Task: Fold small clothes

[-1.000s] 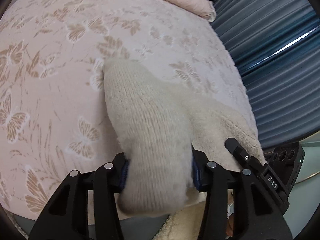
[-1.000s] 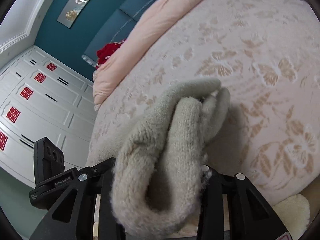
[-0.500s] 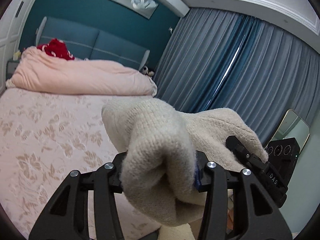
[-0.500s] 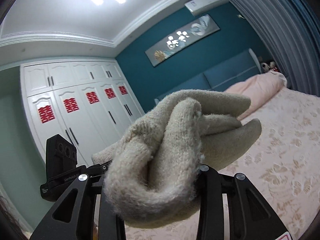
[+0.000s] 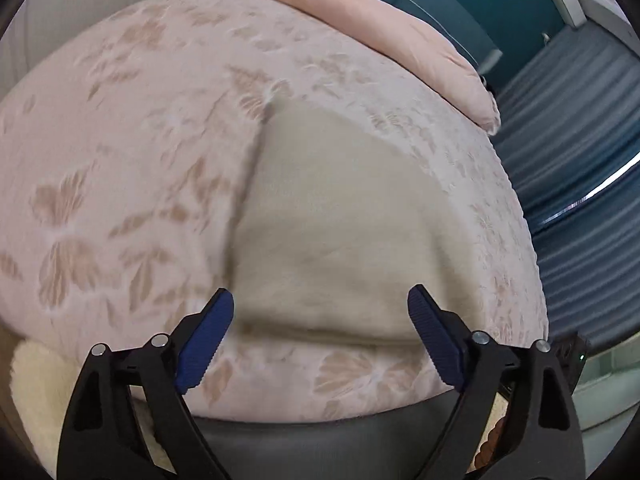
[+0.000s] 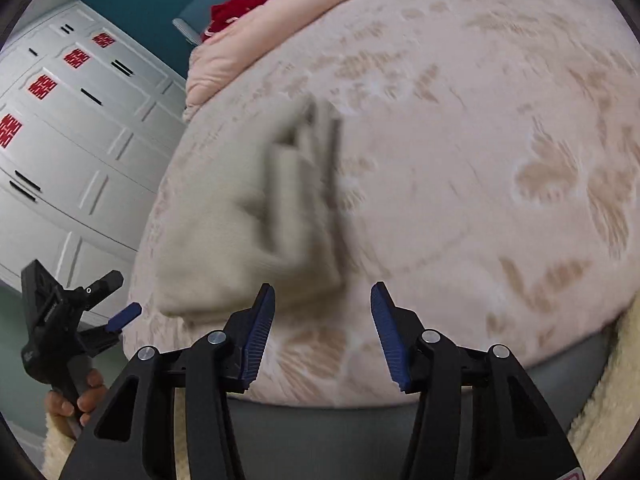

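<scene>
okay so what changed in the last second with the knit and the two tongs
Both tongs let go: the left tongs and right tongs, each clamped on the knit a second ago, are now open. The knit, lifted in the air half a second ago, now lies folded on the bed. The bed and quilt are unchanged.

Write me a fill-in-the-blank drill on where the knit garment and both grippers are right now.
1. The beige knit garment lies on the ____.
2. The left gripper has its jaws ____.
3. The right gripper holds ____ between its blue pads.
4. Near the headboard a ____ quilt is bunched up.

Missing words: bed; open; nothing; pink
</scene>
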`<move>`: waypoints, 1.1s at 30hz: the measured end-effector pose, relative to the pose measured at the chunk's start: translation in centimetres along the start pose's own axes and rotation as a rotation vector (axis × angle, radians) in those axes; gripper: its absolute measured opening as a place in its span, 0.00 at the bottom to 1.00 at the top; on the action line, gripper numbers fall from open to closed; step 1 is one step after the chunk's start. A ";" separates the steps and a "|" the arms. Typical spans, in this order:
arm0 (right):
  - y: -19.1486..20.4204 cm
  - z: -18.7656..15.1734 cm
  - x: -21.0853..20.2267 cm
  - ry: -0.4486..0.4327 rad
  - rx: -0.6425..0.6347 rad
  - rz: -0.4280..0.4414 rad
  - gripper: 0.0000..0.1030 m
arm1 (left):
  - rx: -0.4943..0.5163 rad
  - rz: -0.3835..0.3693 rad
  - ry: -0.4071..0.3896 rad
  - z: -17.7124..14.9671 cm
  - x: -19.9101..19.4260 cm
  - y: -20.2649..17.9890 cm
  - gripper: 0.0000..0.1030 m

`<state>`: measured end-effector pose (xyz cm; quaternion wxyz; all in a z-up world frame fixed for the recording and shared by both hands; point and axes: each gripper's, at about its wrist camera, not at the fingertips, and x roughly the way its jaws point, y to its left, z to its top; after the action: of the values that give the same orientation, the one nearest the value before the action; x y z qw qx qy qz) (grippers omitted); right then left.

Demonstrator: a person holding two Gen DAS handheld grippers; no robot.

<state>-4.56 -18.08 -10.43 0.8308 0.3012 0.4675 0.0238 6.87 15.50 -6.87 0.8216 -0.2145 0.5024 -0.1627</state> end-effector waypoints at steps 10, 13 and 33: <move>2.7 4.1 5.5 0.038 0.061 0.033 0.80 | -0.050 -0.045 -0.044 -0.2 1.5 1.7 0.95; 3.0 4.3 8.5 0.096 0.080 0.012 0.80 | -0.067 -0.013 0.008 0.0 3.9 2.6 0.94; 2.7 4.7 1.4 -0.048 -0.054 -0.122 0.50 | 0.109 0.150 -0.016 -3.9 2.8 -0.5 0.72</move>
<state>0.59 -17.69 -8.31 0.8495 0.2500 0.4641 -0.0217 4.54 12.99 -10.28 0.8460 -0.1325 0.5007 -0.1263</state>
